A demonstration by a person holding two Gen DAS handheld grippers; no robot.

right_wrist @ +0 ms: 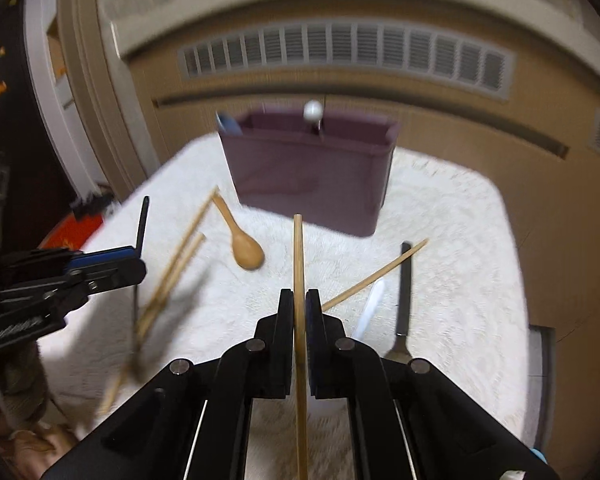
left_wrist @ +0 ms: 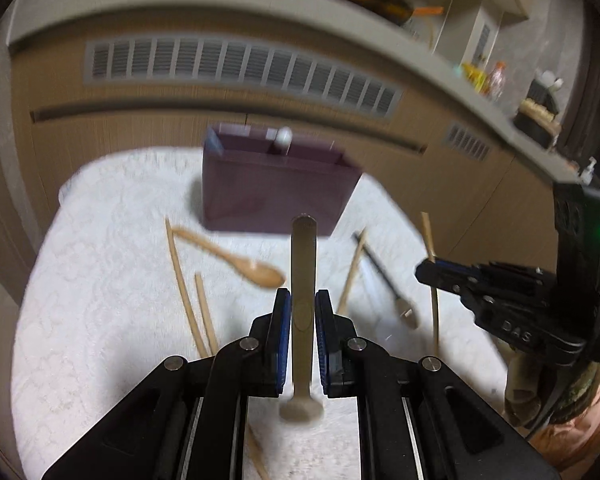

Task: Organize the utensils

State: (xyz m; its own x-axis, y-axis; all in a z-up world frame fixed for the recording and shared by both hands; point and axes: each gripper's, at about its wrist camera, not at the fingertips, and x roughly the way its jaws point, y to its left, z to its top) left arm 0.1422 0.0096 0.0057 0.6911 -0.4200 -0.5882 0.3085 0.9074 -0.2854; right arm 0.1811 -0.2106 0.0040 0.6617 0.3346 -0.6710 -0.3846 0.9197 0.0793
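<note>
A: While both frames blur, left gripper (left_wrist: 302,312) pinches a metal spoon (left_wrist: 303,264), handle toward 12 o'clock, bowl nearest the camera.

B: Right?

A: Right gripper (right_wrist: 299,312) pressed on a wooden chopstick (right_wrist: 298,264), upright between the pads.

B: Further out?

A: White towel (right_wrist: 440,320) with a wooden spoon (right_wrist: 247,252) at 11, loose chopsticks (right_wrist: 176,268) at 10, black-handled fork (right_wrist: 405,300) at 2. Purple bin (right_wrist: 308,172) at 12, farthest, a white-tipped utensil (right_wrist: 313,111) standing inside.
</note>
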